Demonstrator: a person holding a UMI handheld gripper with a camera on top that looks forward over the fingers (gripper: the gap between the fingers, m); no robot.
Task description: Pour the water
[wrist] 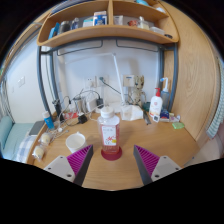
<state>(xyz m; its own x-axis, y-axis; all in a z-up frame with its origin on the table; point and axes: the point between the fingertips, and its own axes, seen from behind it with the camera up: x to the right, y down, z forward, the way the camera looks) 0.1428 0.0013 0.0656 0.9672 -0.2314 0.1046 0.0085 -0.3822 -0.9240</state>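
Note:
A clear plastic bottle (110, 131) with a white cap, a pale label and pink-red liquid at its base stands upright on the wooden desk (112, 172). It stands just ahead of my gripper (113, 160), in line with the gap between the fingers. The fingers are wide apart, with a clear gap at each side of the bottle. The magenta pads (78, 158) face inward and touch nothing. A small white cup (75, 141) stands on the desk to the left of the bottle.
The back of the desk is crowded: a white bottle with a red cap (156, 103), a white bowl (132, 113), jars and small items. A wooden shelf (108, 33) with containers runs overhead. A bottle (40, 149) lies at the left edge.

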